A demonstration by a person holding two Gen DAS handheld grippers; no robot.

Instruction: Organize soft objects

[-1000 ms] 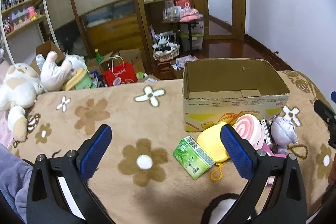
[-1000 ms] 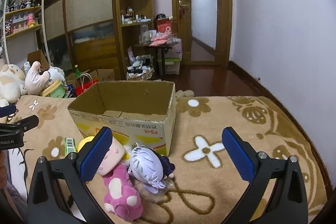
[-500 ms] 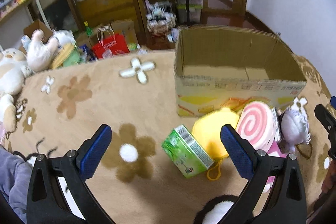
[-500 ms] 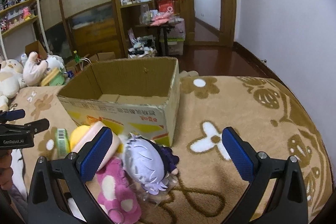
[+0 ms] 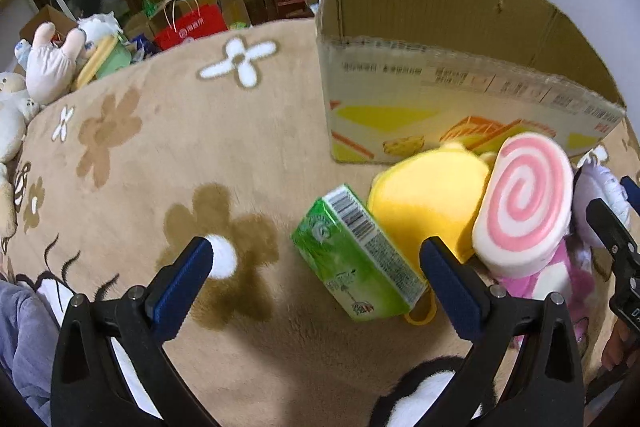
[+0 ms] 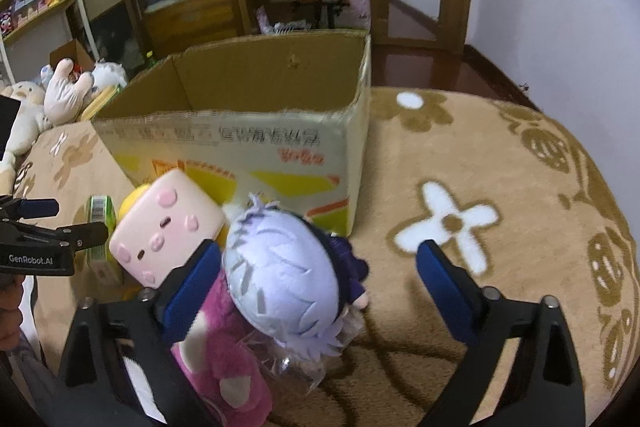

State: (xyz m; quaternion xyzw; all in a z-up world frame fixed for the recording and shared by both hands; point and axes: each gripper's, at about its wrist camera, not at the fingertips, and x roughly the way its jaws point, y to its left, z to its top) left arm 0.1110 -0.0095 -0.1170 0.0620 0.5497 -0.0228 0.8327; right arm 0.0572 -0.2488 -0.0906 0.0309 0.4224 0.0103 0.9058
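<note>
An open cardboard box [image 5: 440, 95] [image 6: 248, 135] stands on the flowered blanket, with soft toys heaped at its front. My left gripper [image 5: 316, 275] is open and tilted down over a green carton-shaped toy [image 5: 356, 259], which lies between its fingers untouched. Beside that sit a yellow plush [image 5: 428, 195], a pink swirl roll plush [image 5: 524, 199] and a pink plush [image 6: 224, 359]. My right gripper [image 6: 320, 279] hangs over a lavender-haired doll [image 6: 284, 271]. Its jaws are closing, the doll's head lies between them, and the right pad [image 6: 444, 279] is still apart from it.
White and pink stuffed animals [image 5: 48, 67] lie at the blanket's far left edge. A red bag [image 5: 192, 27], cartons, shelves and a small table stand on the floor beyond. The blanket [image 6: 500, 207] to the right of the box is bare. A hand [image 6: 12, 311] holds the left gripper.
Both grippers have sunk and tipped downward toward the toy heap, which now fills more of each view. The right jaws stand slightly narrower. No toy has moved.
</note>
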